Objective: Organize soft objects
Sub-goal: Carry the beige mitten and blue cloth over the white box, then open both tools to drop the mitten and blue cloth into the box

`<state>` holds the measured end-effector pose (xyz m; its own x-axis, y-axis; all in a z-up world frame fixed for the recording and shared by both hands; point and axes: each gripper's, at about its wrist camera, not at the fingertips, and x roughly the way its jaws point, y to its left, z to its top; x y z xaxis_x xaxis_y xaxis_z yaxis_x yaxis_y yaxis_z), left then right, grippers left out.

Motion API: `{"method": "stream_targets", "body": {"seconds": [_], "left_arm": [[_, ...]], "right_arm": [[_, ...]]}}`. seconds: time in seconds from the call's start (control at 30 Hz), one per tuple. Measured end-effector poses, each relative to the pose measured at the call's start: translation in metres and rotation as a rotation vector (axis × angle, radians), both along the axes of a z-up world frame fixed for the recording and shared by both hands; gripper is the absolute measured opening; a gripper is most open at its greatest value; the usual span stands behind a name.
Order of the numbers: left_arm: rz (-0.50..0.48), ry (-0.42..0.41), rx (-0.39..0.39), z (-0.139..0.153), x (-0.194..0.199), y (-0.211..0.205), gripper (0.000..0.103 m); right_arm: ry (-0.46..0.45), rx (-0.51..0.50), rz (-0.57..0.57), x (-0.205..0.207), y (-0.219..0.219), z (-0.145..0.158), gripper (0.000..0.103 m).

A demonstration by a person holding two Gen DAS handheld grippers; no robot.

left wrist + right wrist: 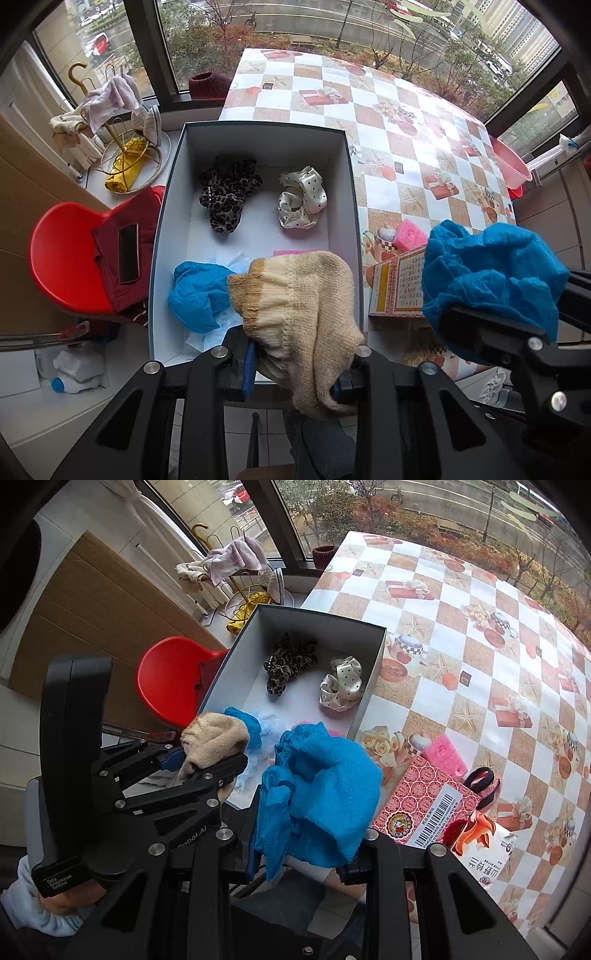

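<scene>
Left wrist: our left tongs [295, 373] clamped on a beige knit sock [299, 314], at the near edge of the box [170, 206]; two scrunchies [303, 201] inside.
Right wrist: our right tongs [299, 853] clamped on a blue cloth [321, 794], beside the box's near corner, over the surface [461, 635].

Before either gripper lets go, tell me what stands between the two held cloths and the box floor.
Nothing visible bars the box; its top is open. The left gripper holds the beige knit above a blue cloth already lying in the near end. The right gripper holds another blue cloth by the near right corner. The floor's middle is bare.
</scene>
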<state>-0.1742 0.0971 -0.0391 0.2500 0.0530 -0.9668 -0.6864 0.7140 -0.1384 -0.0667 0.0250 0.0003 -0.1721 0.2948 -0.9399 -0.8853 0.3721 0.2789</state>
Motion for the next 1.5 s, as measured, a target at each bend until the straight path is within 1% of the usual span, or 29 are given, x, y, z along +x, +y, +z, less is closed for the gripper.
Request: {"method": "stream_targets", "body": {"seconds": [1.07,1.33,1.5], "left_arm": [[0.012,-0.005,-0.008,-0.003,-0.004,0.001,0.032],[0.019,-0.001,-0.009,-0.007,-0.006,0.007,0.032],[0.039,0.005,0.012,-0.008,-0.006,0.024,0.032]], "right_arm": [[0.015,-0.022,0.015,-0.003,0.004,-0.007,0.031],[0.028,-0.035,0.009,-0.001,0.007,-0.013,0.031],[0.043,-0.044,0.002,0.004,0.014,-0.017,0.031]]}}
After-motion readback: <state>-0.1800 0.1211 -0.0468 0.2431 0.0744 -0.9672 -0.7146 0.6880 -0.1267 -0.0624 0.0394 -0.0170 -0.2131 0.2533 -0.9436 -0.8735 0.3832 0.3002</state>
